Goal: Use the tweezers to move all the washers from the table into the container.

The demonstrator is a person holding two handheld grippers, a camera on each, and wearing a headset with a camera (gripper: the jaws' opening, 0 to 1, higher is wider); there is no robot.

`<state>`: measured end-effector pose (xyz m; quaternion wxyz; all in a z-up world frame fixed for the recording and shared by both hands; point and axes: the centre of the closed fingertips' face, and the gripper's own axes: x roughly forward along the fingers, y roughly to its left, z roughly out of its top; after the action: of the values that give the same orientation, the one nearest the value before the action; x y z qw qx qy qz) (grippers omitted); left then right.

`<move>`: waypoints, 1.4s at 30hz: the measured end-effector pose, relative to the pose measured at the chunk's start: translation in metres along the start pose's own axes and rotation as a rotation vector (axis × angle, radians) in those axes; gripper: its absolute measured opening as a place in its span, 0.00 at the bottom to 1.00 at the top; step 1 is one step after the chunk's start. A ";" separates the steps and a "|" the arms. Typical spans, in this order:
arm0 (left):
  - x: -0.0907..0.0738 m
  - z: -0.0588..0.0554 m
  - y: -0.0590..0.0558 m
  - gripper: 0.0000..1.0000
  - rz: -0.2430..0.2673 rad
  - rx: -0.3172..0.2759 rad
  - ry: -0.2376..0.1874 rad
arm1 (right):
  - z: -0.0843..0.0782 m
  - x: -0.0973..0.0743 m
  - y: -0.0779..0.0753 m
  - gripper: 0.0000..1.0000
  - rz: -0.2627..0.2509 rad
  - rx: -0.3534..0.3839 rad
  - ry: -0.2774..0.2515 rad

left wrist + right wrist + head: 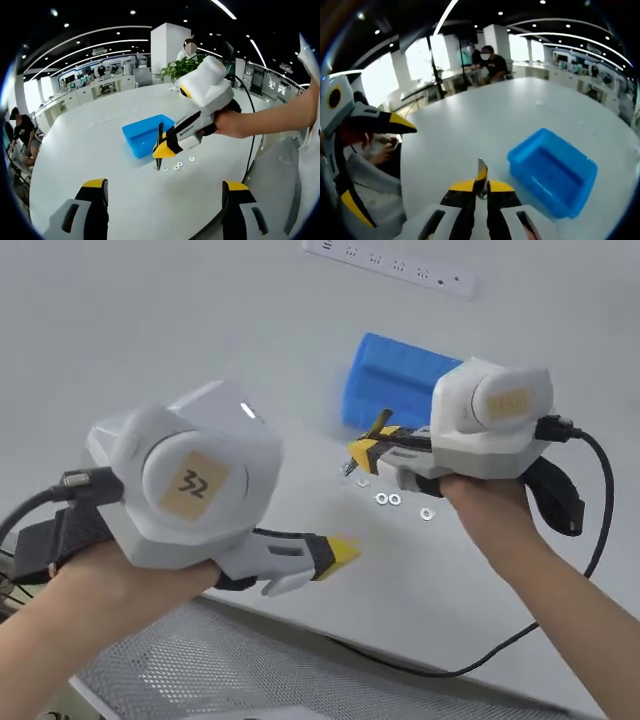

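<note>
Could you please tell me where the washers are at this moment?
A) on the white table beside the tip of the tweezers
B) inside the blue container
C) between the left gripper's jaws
A: the washers lie loose on the white table by the tip of the tweezers, in front of the blue container, whose inside looks empty in the right gripper view.

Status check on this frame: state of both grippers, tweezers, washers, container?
Left gripper: open, jaws wide apart, holding nothing.
Right gripper: shut on the tweezers.
Tweezers: held pointing down, tips beside the washers; cannot tell if they grip one.
Washers: four lying flat on the table, not yet moved.
Container: upright, open top, empty.
</note>
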<state>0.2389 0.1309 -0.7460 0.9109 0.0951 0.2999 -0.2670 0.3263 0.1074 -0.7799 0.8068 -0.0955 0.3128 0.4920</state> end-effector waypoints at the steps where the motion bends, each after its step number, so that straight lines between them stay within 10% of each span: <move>1: 0.000 -0.001 0.000 0.98 0.001 0.001 0.001 | 0.003 -0.002 -0.001 0.03 0.002 0.013 -0.010; 22: -0.005 -0.007 0.005 0.99 0.046 -0.017 0.007 | 0.063 -0.016 -0.066 0.04 -0.168 0.005 -0.140; 42: -0.003 -0.018 0.010 0.96 0.047 -0.032 0.052 | 0.037 0.048 -0.089 0.04 -0.169 0.073 -0.068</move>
<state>0.2335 0.1464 -0.7586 0.9102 0.0944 0.3253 -0.2383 0.4327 0.1154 -0.7936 0.8585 -0.0755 0.2938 0.4135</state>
